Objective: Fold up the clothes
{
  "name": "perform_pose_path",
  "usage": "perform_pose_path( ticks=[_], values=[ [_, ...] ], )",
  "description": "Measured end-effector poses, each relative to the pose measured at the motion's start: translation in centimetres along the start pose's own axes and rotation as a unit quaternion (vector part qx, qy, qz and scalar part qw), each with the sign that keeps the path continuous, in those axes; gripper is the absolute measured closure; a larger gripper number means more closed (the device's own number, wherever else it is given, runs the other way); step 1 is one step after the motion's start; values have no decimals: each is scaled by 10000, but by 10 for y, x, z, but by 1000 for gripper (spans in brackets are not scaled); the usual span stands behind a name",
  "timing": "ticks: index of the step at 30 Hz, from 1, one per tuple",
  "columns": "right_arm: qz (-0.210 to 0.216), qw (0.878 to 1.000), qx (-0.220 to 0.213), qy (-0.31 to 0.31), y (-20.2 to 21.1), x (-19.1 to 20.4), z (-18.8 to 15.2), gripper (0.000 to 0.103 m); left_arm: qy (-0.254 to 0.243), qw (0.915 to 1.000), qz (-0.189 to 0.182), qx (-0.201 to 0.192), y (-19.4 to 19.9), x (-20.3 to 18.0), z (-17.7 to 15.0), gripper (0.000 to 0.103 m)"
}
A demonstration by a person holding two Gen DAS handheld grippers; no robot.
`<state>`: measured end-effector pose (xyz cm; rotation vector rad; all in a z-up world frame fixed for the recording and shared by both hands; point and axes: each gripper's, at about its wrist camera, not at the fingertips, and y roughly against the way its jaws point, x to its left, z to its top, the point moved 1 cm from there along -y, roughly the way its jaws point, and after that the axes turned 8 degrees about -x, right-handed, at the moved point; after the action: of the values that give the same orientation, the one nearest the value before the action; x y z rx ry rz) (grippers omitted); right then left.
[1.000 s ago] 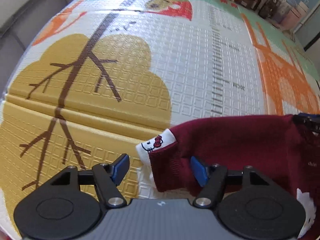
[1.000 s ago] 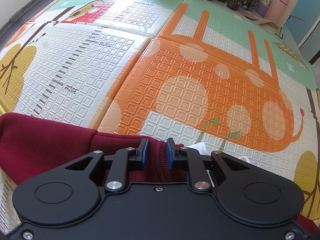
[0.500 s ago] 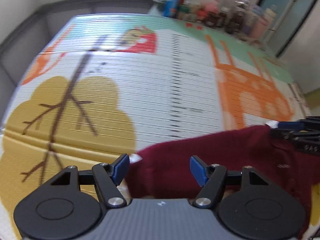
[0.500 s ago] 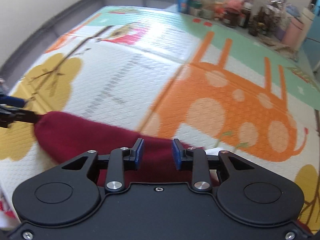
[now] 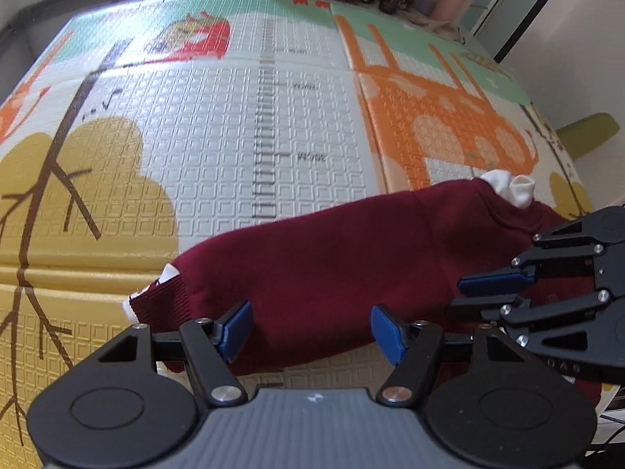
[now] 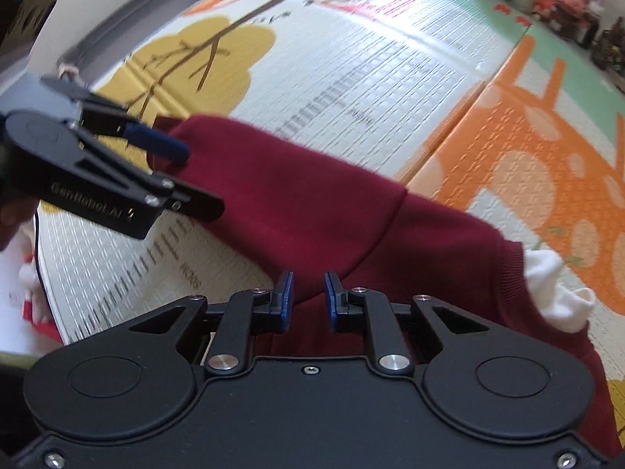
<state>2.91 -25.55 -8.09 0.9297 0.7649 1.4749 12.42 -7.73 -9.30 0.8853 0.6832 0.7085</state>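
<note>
We see the maroon sweater (image 5: pixel 343 269) lying bunched across the near part of the patterned play mat (image 5: pixel 218 125), a white cuff (image 5: pixel 511 187) poking out at its far right end. Our left gripper (image 5: pixel 308 326) hangs over its near edge, jaws wide apart and empty. Our right gripper (image 6: pixel 306 301) has just been closing, its jaws now narrow over the cloth; whether it pinches any, we cannot tell.
</note>
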Motion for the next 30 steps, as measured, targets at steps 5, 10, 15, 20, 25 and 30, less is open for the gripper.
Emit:
perform_pose_path(
  ticks=[5, 10, 15, 20, 25, 30],
  values=[
    [-57, 9997, 119, 208, -13, 5, -7, 87, 273, 9993, 19, 249, -13, 17, -6, 37],
    [-174, 9991, 235, 299, -24, 6, -12, 87, 385, 9985, 122, 379, -17, 28, -8, 47],
    [-423, 9979, 381, 310, -33, 3, -15, 87, 624, 9972, 142, 381, -14, 46, -7, 55],
    [-350, 9986, 340, 227, -33, -2, -18, 87, 921, 9949, 148, 395, -12, 64, -6, 73],
    [-398, 9984, 317, 252, -35, -1, -18, 87, 1166, 9922, 178, 393, -6, 78, -5, 88],
    [-415, 9986, 265, 189, -33, 0, -19, 87, 1263, 9886, 789, 237, 9, 89, 0, 62]
  ],
)
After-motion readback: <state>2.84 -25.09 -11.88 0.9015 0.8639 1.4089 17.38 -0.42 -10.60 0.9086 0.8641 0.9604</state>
